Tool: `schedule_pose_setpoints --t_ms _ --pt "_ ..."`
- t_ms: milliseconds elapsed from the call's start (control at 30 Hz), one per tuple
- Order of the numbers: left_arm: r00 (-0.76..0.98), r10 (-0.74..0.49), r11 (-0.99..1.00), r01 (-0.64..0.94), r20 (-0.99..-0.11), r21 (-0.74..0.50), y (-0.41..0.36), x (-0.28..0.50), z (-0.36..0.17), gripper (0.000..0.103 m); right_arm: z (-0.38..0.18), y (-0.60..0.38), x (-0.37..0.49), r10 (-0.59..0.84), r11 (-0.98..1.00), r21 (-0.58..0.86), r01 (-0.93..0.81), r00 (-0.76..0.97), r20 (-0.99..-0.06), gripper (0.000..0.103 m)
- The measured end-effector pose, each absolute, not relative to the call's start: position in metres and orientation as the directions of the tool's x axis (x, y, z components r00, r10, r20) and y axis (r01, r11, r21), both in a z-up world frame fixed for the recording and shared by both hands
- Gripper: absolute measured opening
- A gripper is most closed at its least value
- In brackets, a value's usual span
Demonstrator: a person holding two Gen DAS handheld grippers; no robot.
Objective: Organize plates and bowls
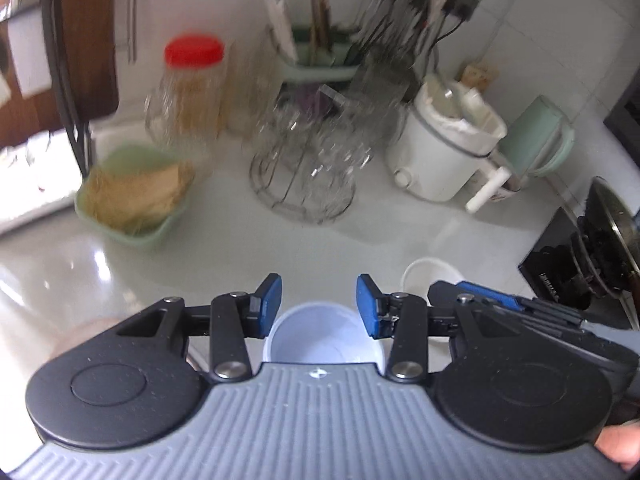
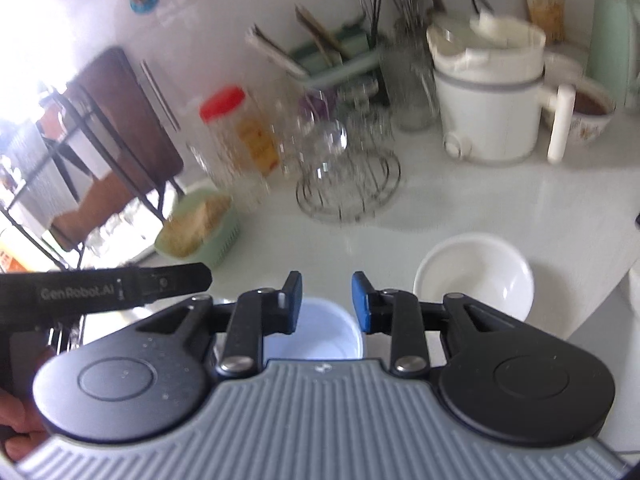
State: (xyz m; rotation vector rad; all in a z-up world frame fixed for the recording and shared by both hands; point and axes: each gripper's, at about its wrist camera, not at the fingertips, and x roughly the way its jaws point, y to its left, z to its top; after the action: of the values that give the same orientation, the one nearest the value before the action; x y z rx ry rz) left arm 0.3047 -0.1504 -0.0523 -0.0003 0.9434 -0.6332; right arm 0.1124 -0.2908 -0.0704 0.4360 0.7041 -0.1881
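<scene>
A pale blue-white bowl (image 1: 324,336) sits on the white counter just below my left gripper (image 1: 319,306), which is open and empty above it. The same bowl (image 2: 320,330) lies under my right gripper (image 2: 326,304), also open and empty. A white bowl (image 2: 474,274) stands on the counter to the right of my right gripper; its rim (image 1: 428,272) shows in the left wrist view behind the other gripper's body (image 1: 500,308). The left gripper's body (image 2: 100,286) shows at the left in the right wrist view.
At the back stand a wire rack of glasses (image 1: 304,160), a red-lidded jar (image 1: 188,88), a green basket (image 1: 136,196), a white cooker pot (image 1: 444,144), a green kettle (image 1: 536,136) and a utensil holder (image 1: 316,52). A black stove with a pan (image 1: 592,248) is at the right.
</scene>
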Motion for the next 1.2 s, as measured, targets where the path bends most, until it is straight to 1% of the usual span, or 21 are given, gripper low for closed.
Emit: schedule_pose_setpoints --t_ms 200,267,400,1033,1200 --pt "0.466 -0.548 0.789 0.564 -0.694 -0.244 -0.156 0.290 -0.020 0.047 -0.046 -0.290 0.105 -0.088 0.902 0.293 0.318 0.799 -0.595 0.032" --pt "0.479 -0.550 0.785 0.577 -0.684 -0.226 -0.157 0.288 -0.015 0.047 -0.042 -0.291 0.105 -0.116 0.900 0.280 0.334 0.803 -0.585 0.032" --pt "0.479 -0.560 0.776 0.588 -0.676 -0.228 -0.159 0.290 -0.010 0.047 -0.038 -0.297 0.104 -0.136 0.890 0.289 0.354 0.809 -0.572 0.032" --pt "0.380 -0.618 0.695 0.673 -0.688 -0.252 -0.194 0.292 -0.025 0.047 -0.045 -0.314 0.076 -0.266 0.838 0.246 0.487 0.758 -0.595 0.032" --pt "0.342 -0.625 0.665 0.703 -0.702 -0.250 -0.210 0.287 -0.033 0.047 -0.054 -0.322 0.067 -0.292 0.811 0.245 0.532 0.730 -0.618 0.032"
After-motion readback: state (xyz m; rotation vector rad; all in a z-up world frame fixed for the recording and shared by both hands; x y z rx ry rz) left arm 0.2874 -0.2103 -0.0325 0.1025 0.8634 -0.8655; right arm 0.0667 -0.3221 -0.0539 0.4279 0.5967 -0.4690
